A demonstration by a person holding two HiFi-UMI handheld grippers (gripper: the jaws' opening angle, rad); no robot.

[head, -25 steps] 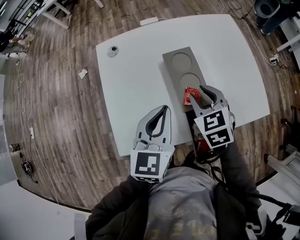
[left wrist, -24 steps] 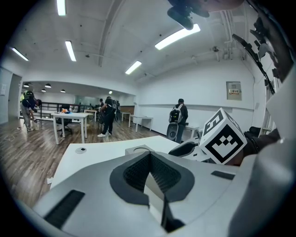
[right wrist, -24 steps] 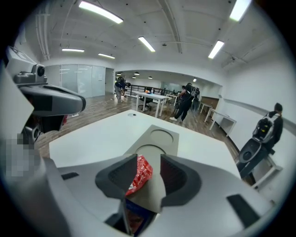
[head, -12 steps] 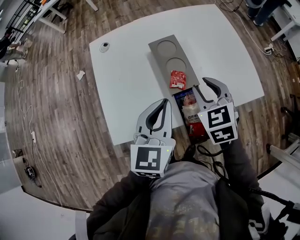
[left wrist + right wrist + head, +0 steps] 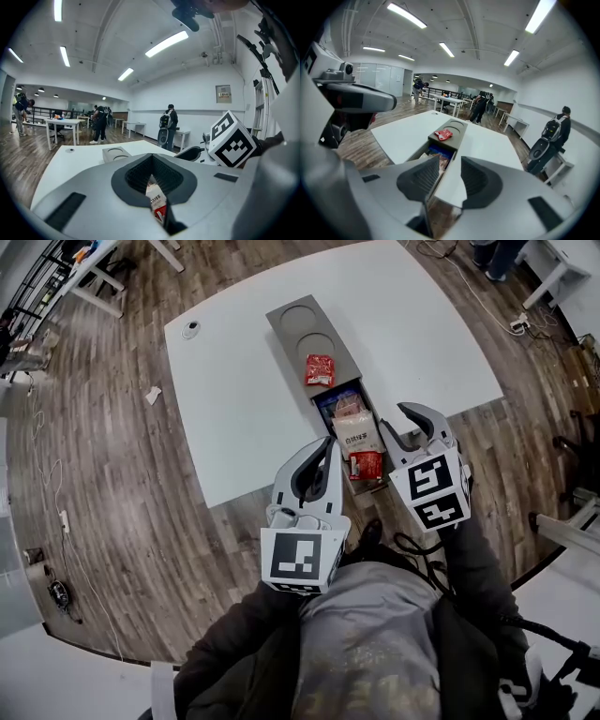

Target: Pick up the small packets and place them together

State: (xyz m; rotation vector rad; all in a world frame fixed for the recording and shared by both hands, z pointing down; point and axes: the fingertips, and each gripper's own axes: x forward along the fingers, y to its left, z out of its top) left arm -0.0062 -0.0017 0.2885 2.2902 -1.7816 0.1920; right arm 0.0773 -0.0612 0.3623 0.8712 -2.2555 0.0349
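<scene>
Packets (image 5: 357, 432) lie in the drawer (image 5: 417, 150) just left of our right gripper (image 5: 397, 420), the nearer one; its jaws stand half apart, holding nothing. Our left gripper (image 5: 327, 442) is pinched closed. A red packet (image 5: 320, 369) sits farther ahead.

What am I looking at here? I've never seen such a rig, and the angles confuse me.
No robot: a person holds a two-jaw gripper in each hand, each bearing a marker cube. One picture comes from a camera on the person's head, looking down; the other two ride on the grippers, looking along their jaws. On the white table lies a long grey box with two round recesses, a small red packet on top. Its drawer stands open with more small packets inside. The left gripper is shut and empty; the right gripper's jaws stand apart, astride the drawer's side wall.
</scene>
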